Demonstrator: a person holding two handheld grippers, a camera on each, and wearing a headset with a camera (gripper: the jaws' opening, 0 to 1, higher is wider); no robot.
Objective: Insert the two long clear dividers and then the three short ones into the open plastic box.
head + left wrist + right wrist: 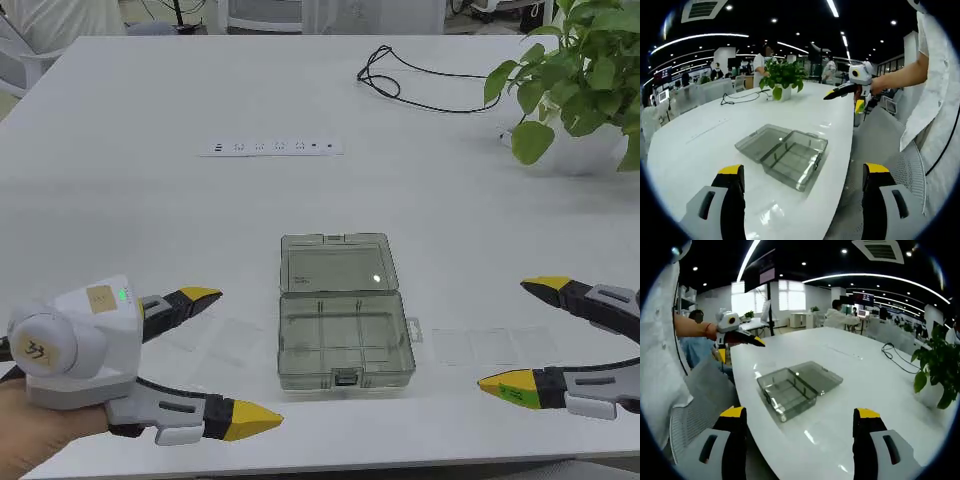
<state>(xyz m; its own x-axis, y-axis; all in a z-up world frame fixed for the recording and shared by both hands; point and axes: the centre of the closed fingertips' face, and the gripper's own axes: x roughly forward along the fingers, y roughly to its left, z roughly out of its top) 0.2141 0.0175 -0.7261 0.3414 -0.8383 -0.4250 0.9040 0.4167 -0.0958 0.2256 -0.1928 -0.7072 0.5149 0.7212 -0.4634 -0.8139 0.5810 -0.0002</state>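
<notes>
An open smoky-clear plastic box point(345, 340) lies in the middle of the white table, its lid point(338, 265) folded back away from me. Faint partition lines show in its base. Clear flat dividers lie on the table to its left point(215, 338) and to its right point(495, 345). My left gripper point(235, 357) stands open over the left dividers, holding nothing. My right gripper point(515, 335) is open over the right ones, also holding nothing. The left gripper view has the box point(785, 152) beyond its wide-apart jaws point(803, 172). In the right gripper view the box point(795, 385) lies ahead of its spread jaws point(800, 415).
A white power strip point(272, 147) lies behind the box, and a black cable point(400, 85) loops further back. A potted plant point(585, 80) stands at the far right. The table's front edge point(400, 462) runs just below both grippers. People sit in the background office.
</notes>
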